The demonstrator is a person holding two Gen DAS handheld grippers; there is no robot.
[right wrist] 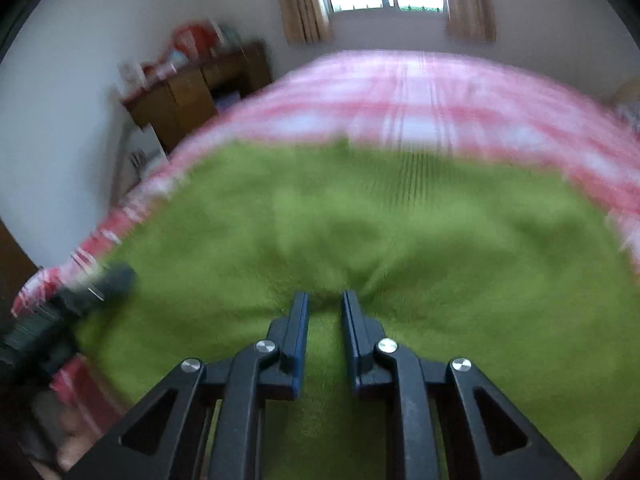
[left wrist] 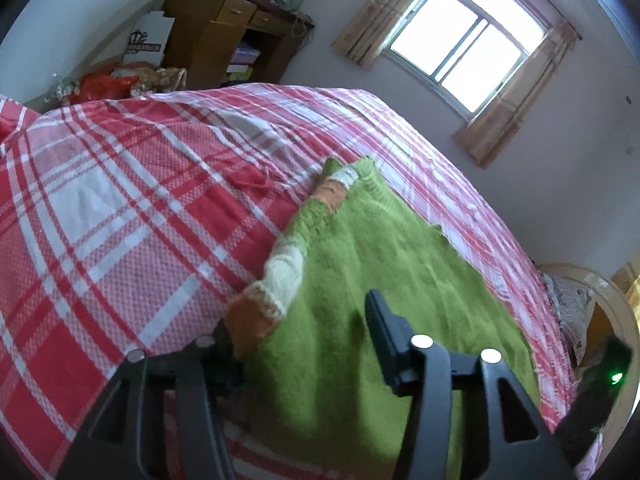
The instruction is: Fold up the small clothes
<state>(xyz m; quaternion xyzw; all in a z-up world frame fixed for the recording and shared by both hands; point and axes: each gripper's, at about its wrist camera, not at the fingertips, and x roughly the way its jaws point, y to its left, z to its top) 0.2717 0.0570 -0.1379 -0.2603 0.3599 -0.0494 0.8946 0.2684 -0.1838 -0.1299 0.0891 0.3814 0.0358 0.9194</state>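
Observation:
A green knit sweater (left wrist: 380,248) lies spread on a bed with a red and white plaid cover (left wrist: 120,200). Its sleeve (left wrist: 280,276), striped orange and white, runs along the sweater's left edge. My left gripper (left wrist: 298,312) straddles that near edge; fabric fills the gap and hides the left finger, so it looks shut on the sweater. In the blurred right wrist view, the sweater (right wrist: 360,220) puckers at the tips of my right gripper (right wrist: 324,296), whose narrow jaws pinch it. The left gripper (right wrist: 100,284) shows at that view's left edge. The right gripper's body (left wrist: 600,380) appears at the far right.
A wooden desk (left wrist: 224,32) piled with boxes stands by the far wall, with red bags (left wrist: 100,84) on the floor beside it. A curtained window (left wrist: 460,48) is behind the bed. Bedding and a pale headboard (left wrist: 572,300) sit at the right end.

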